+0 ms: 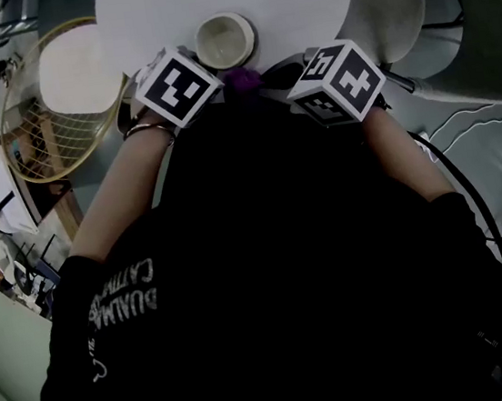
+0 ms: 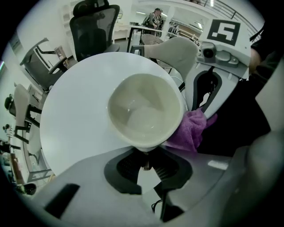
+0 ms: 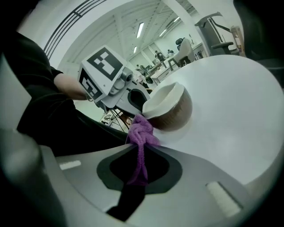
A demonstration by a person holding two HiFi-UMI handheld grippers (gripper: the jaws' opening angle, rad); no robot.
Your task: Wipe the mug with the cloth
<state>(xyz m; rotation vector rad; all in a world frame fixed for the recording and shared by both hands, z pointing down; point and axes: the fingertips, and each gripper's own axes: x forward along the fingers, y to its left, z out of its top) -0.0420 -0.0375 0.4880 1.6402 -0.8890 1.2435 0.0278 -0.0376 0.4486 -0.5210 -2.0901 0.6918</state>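
I am pinching the cream mug (image 2: 144, 111) by its near side in my left hand-held gripper (image 2: 144, 163), holding it tilted at the near edge of the round white counter (image 2: 75, 111). My right hand-held gripper (image 3: 140, 153) is clenching the purple cloth (image 3: 141, 133), pressing it against the mug's outer wall. Pushing too hard, I judge, risks twisting the mug out of that narrow pinch and off the edge.

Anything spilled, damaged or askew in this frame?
The mug is tilted at the near edge of the white table, but only because the left gripper pinches its rim. It looks empty and nothing has spilled. The right gripper presses the purple cloth against its side. Nothing else stands out.
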